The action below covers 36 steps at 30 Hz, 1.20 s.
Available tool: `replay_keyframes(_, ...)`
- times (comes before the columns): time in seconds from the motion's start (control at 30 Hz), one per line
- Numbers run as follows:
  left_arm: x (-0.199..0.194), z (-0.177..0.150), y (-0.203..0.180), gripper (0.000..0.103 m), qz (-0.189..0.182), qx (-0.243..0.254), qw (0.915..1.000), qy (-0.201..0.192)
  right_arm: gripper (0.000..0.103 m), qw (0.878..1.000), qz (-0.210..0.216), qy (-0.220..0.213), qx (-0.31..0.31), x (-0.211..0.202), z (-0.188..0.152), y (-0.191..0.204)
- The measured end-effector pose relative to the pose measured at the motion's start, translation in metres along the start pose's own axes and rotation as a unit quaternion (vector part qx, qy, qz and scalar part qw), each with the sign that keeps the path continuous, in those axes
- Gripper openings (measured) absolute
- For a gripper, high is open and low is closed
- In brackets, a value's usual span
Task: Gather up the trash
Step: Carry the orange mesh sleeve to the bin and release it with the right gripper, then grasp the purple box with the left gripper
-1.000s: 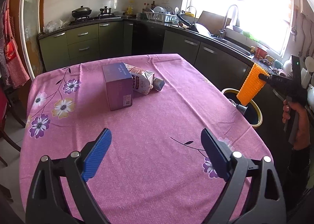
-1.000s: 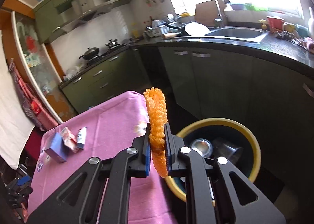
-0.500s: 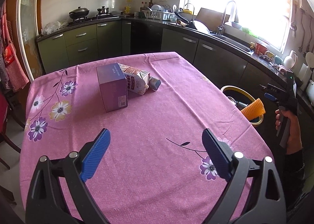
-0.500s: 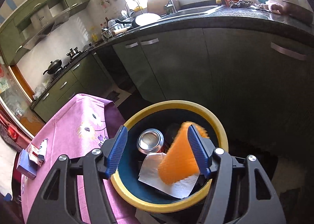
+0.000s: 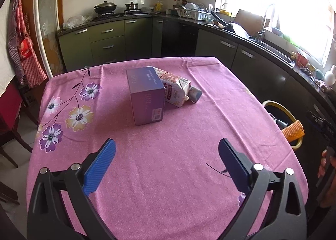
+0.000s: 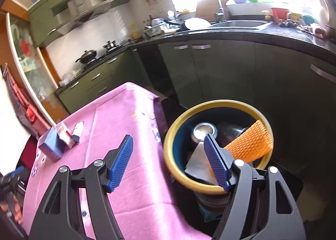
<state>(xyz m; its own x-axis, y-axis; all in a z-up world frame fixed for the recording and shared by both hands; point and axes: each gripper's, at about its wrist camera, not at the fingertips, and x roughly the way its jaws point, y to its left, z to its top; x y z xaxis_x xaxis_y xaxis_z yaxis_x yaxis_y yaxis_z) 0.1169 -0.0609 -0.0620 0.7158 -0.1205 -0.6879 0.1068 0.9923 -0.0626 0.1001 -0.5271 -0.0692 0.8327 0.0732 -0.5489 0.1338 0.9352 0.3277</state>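
Note:
A purple box (image 5: 147,95) stands mid-table on the pink cloth, with a crumpled milk carton (image 5: 175,88) and a small tube (image 5: 195,94) lying against its right side. My left gripper (image 5: 166,149) hovers over the cloth short of the box, its jaws opening with nothing between them. The orange foam net (image 6: 250,145) leans inside the yellow-rimmed bin (image 6: 168,151), resting on the rim. My right gripper (image 6: 168,141) hangs above the gap between table and bin, its jaws opening and empty. A can (image 6: 204,131) and white paper (image 6: 197,164) lie in the bin.
The bin (image 5: 275,104) stands on the floor off the table's right edge, below the dark counter with the sink (image 6: 237,23). Green cabinets (image 5: 105,44) line the far wall. A hand (image 5: 327,166) holding the right gripper's handle shows at the right.
The right gripper opened and let go of the orange net, which dropped into the bin and now leans on its rim. The left gripper moved closer to the box.

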Motion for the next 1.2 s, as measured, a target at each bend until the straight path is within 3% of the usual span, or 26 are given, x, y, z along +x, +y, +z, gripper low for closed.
replay_keyframes(0.2,0.036,0.024,0.012,0.094,0.021,-0.043,0.9988,0.003,0.071,1.0,0.004,0.003,-0.007,-0.005,-0.008,0.01)
replay_keyframes(0.4,0.065,0.042,0.012,0.094,0.073,-0.047,0.9962,-0.002,0.071,1.0,0.006,0.014,-0.003,0.003,-0.009,0.009)
replay_keyframes(0.63,0.085,0.046,0.012,0.093,0.094,-0.048,0.9944,0.004,0.071,1.0,0.005,0.026,0.001,0.013,-0.011,0.004)
replay_keyframes(0.87,0.097,0.047,0.019,0.073,0.1,-0.062,0.9929,0.015,0.071,0.999,0.009,0.031,-0.001,0.017,-0.013,0.006)
replay_keyframes(1.0,0.099,0.047,0.021,0.067,0.098,-0.063,0.993,0.017,0.071,0.999,0.009,0.032,-0.004,0.017,-0.013,0.009)
replay_keyframes(1.13,0.102,0.046,0.023,0.053,0.09,-0.067,0.9934,0.023,0.071,0.999,0.01,0.032,-0.007,0.017,-0.012,0.011)
replay_keyframes(1.2,0.101,0.046,0.024,0.053,0.088,-0.068,0.9935,0.022,0.071,0.999,0.011,0.032,-0.009,0.017,-0.011,0.012)
